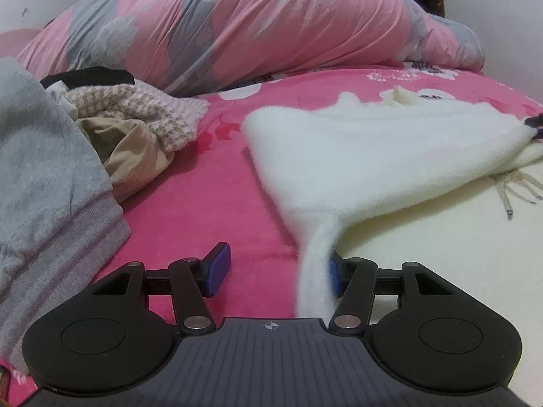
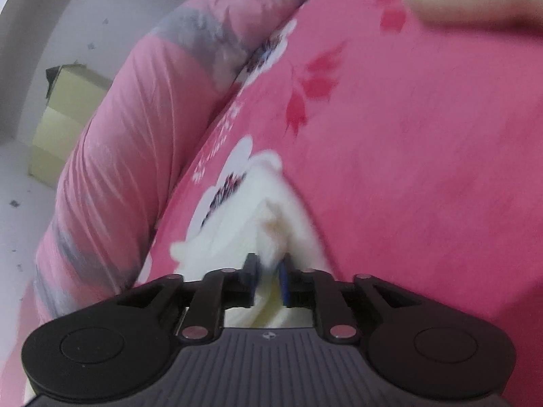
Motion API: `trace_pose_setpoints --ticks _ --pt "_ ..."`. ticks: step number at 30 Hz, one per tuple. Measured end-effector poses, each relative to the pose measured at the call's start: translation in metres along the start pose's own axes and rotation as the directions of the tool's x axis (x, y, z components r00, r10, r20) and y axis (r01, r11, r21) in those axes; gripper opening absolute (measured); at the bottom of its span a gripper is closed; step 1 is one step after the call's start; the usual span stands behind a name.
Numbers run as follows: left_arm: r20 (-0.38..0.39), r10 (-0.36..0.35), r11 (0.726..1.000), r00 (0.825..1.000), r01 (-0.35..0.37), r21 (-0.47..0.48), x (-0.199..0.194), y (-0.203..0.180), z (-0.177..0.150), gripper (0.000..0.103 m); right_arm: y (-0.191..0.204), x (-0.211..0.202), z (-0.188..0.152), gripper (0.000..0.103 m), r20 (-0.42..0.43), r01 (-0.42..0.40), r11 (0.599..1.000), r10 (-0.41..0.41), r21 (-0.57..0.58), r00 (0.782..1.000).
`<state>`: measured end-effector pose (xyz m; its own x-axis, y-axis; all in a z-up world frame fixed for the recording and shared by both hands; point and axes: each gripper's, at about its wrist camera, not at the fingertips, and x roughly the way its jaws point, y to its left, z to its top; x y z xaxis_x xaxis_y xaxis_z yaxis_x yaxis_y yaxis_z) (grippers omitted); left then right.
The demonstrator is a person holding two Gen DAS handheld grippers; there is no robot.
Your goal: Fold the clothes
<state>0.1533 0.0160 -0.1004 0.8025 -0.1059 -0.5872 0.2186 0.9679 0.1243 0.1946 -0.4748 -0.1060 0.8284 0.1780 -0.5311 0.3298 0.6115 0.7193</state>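
Observation:
A white fluffy garment (image 1: 356, 156) lies spread on the pink flowered bed sheet (image 1: 210, 210). A narrow strip of it (image 1: 315, 271) runs down between the jaws of my left gripper (image 1: 276, 268), against the right pad only; that gripper is open. In the right wrist view, which is blurred, a bunched corner of the white garment (image 2: 237, 224) sits between the blue pads of my right gripper (image 2: 268, 271). Those jaws stand a little apart, and the cloth lies loosely in the narrow gap.
A pile of clothes lies at the left: a grey garment (image 1: 40, 176), a checked knit (image 1: 152, 115) and beige cloth (image 1: 135, 156). A rolled pink and grey duvet (image 1: 254, 27) lines the far side of the bed. A yellow box (image 2: 57, 129) stands on the floor beyond.

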Motion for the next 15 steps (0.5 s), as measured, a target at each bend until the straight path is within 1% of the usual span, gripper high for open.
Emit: trace_pose_setpoints --ticks 1,2,3,5,6,7,8,9,10,11,12,13,15 --pt "0.002 -0.001 1.0 1.0 0.001 -0.004 0.0 0.0 0.0 0.057 0.007 -0.01 0.003 0.021 0.047 0.042 0.998 -0.04 -0.048 0.998" --pt "0.006 -0.002 1.0 1.0 0.002 -0.006 0.0 0.001 -0.001 0.057 0.015 -0.013 0.006 0.021 0.077 0.066 0.993 -0.059 -0.095 0.995" --pt "0.007 -0.003 1.0 1.0 0.003 -0.008 0.0 0.001 -0.002 0.057 0.025 -0.017 0.008 0.021 0.092 0.074 0.986 -0.061 -0.147 0.994" --pt "0.009 -0.005 1.0 1.0 0.005 -0.012 0.0 0.001 -0.002 0.057 0.052 -0.016 0.011 0.022 0.077 0.044 0.953 -0.022 -0.298 0.997" --pt "0.009 -0.007 1.0 1.0 0.007 -0.014 0.0 0.001 -0.002 0.057 0.068 -0.011 0.011 0.026 0.039 0.023 0.919 -0.008 -0.394 0.999" --pt "0.008 -0.008 1.0 1.0 0.008 -0.016 0.0 0.002 -0.002 0.057 0.084 -0.002 0.007 0.035 -0.009 -0.006 0.866 0.001 -0.5 1.0" --pt "0.008 -0.009 1.0 1.0 0.01 -0.017 0.001 0.002 -0.002 0.057 0.099 0.007 0.003 0.044 -0.059 -0.039 0.801 0.005 -0.598 0.998" --pt "0.008 -0.011 1.0 1.0 0.011 -0.018 0.001 0.002 -0.002 0.057 0.114 0.017 -0.004 0.047 -0.097 -0.071 0.706 0.003 -0.704 0.995" --pt "0.008 -0.011 1.0 1.0 0.011 -0.018 0.001 0.003 -0.002 0.057 0.126 0.026 -0.013 0.05 -0.117 -0.084 0.607 -0.015 -0.79 0.993" --pt "0.009 -0.011 1.0 1.0 0.011 -0.018 0.001 0.003 -0.002 0.057 0.138 0.036 -0.022 0.05 -0.132 -0.096 0.498 -0.038 -0.862 0.99" --pt "0.01 -0.011 1.0 1.0 0.011 -0.018 0.001 0.003 -0.002 0.057 0.146 0.048 -0.027 0.05 -0.158 -0.115 0.411 -0.071 -0.904 0.985" --pt "0.01 -0.011 1.0 1.0 0.011 -0.018 0.001 0.003 -0.002 0.057 0.151 0.059 -0.032 0.05 -0.194 -0.147 0.363 -0.097 -0.92 0.976" --pt "0.02 -0.016 1.0 1.0 0.016 -0.016 -0.002 0.003 -0.002 0.056 0.16 0.079 -0.04 0.05 -0.259 -0.211 0.28 -0.149 -0.937 0.954"
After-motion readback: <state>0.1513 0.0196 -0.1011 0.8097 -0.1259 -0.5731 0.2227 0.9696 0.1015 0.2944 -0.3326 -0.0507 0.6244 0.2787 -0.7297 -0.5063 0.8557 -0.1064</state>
